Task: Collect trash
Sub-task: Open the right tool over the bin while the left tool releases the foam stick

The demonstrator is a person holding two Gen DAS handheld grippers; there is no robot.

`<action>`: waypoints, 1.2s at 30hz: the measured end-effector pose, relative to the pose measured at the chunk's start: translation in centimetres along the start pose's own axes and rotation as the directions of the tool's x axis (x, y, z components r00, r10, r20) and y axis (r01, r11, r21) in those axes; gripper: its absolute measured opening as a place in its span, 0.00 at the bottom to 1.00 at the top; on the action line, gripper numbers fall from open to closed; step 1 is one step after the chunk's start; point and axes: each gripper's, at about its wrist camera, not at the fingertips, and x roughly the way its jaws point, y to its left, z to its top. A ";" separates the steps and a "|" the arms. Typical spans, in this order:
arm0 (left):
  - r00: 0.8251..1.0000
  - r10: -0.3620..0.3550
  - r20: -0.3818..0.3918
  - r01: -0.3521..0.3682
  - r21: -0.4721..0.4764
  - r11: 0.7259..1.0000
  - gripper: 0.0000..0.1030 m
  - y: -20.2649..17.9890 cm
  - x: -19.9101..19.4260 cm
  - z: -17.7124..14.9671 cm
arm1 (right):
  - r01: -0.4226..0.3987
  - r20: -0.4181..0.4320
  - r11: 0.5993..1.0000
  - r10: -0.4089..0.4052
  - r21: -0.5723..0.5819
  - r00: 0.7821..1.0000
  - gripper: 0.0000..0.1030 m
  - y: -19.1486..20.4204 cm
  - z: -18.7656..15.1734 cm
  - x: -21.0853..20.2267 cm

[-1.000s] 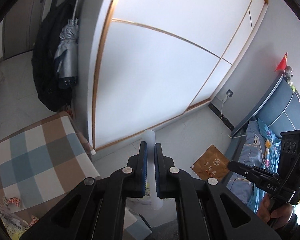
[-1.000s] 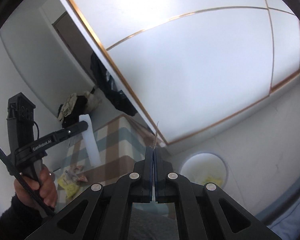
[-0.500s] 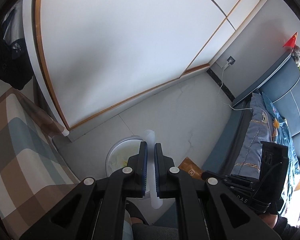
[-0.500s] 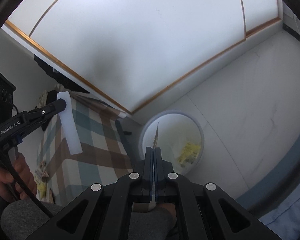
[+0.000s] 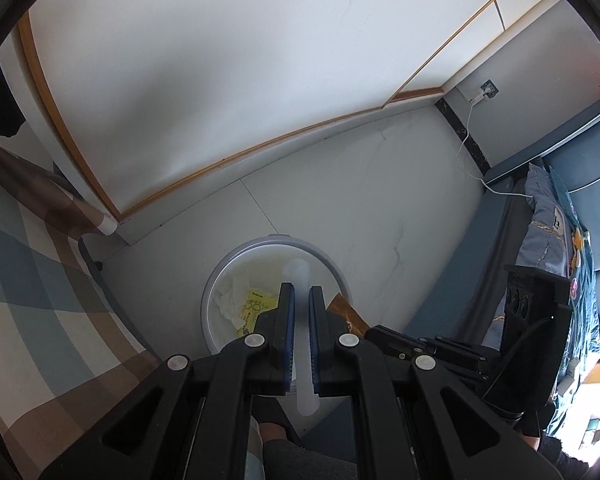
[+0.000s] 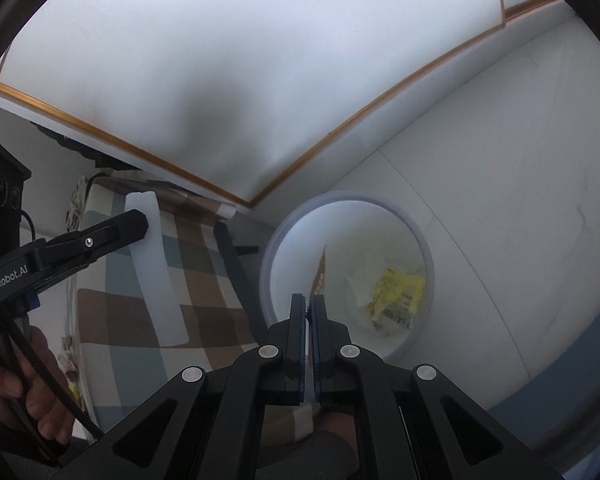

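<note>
Already both grippers are hanging above the bin (image 5: pixel 220 280), each carrying 1 piece of trash. Nearest the lens, the left gripper (image 5: pixel 301 292) is clamping a white foam strip (image 5: pixel 298 274) between its blue pads; the jaws are standing only as far apart as the strip is thick, and the strip is poking out past the fingertips and down behind them. Beside it, the right gripper (image 6: pixel 309 300) is pinching a brown wrapper (image 6: pixel 320 276) edge-on, its jaws nearly touching with just the thin serrated foil between them.

Below, the round white bin is sitting on the pale floor tiles (image 5: pixel 340 200), already holding crumpled white paper (image 5: pixel 230 300) and a yellow packet (image 6: pixel 396 292). Further left, the checked cushion (image 5: pixel 32 264) is lying close to the bin's side, and the white wardrobe door (image 5: pixel 220 80) is rising behind.

Judging the risks: the strip is long and light, so on release it could be tipping across the rim and falling to the floor if its far end is not over the opening. The wrapper, flat and light, could be clinging to a pad or drifting sideways past the rim. The 2 grippers are also working close together, so one could be knocking the other's load.
</note>
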 end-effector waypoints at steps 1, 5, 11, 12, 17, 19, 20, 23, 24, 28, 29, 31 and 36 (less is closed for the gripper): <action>1.000 0.002 -0.007 -0.002 -0.001 1.000 0.02 0.0 0.3 0.1 | -0.005 0.001 1.000 0.005 0.002 1.000 0.04 0.3 0.0 0.5; 1.000 0.004 -0.031 -0.005 -0.018 1.000 0.02 0.2 1.2 0.5 | -0.025 0.006 1.000 0.025 -0.001 1.000 0.27 0.0 -0.1 0.8; 0.998 0.008 -0.065 -0.010 -0.036 0.999 0.03 0.3 2.5 0.9 | -0.009 0.015 0.998 0.008 0.058 1.000 0.49 -2.1 -0.6 0.5; 0.997 0.007 -0.071 -0.009 -0.037 0.999 0.03 0.2 2.6 0.9 | -0.003 0.015 0.998 0.002 0.067 1.000 0.51 -2.4 -0.7 0.5; 0.995 0.008 -0.099 -0.010 -0.026 1.000 0.04 -0.3 3.3 0.6 | 0.029 0.014 0.996 -0.030 0.088 0.999 0.57 -3.5 -1.1 -0.5; 0.993 0.009 -0.114 -0.012 -0.027 1.000 0.04 -0.4 3.5 0.5 | 0.039 0.018 0.995 -0.041 0.093 0.999 0.60 -3.7 -1.0 -0.7; 0.993 0.014 -0.121 -0.017 -0.027 0.999 0.04 -0.5 3.7 0.5 | 0.041 0.022 0.995 -0.044 0.095 0.999 0.60 -3.8 -1.0 -0.8; 0.991 0.014 -0.133 -0.019 -0.031 0.999 0.05 -0.8 3.9 0.6 | 0.045 0.032 0.994 -0.049 0.104 0.998 0.61 -3.9 -0.9 -1.1; 0.990 0.012 -0.140 -0.016 -0.024 1.000 0.07 -1.1 3.9 0.6 | 0.045 0.036 0.993 -0.049 0.108 0.998 0.61 -4.0 -0.8 -1.3; 0.987 0.046 -0.153 -0.047 -0.004 0.999 0.20 -1.6 3.8 0.7 | 0.048 0.051 0.993 -0.054 0.105 0.997 0.61 -3.9 -0.7 -1.9; 0.987 0.047 -0.156 -0.049 -0.013 0.999 0.35 -1.4 3.8 0.6 | 0.051 0.055 0.993 -0.057 0.107 0.997 0.62 -3.8 -0.6 -2.1; 0.988 0.041 -0.148 -0.046 -0.032 0.998 0.58 -1.2 3.3 0.5 | 0.054 0.062 0.992 -0.061 0.111 0.996 0.64 -3.9 -0.7 -2.4; 0.997 0.067 -0.040 -0.068 -0.031 0.997 0.68 -1.2 0.5 0.4 | 0.057 0.068 0.993 -0.064 0.102 0.996 0.66 -3.5 -1.1 -3.0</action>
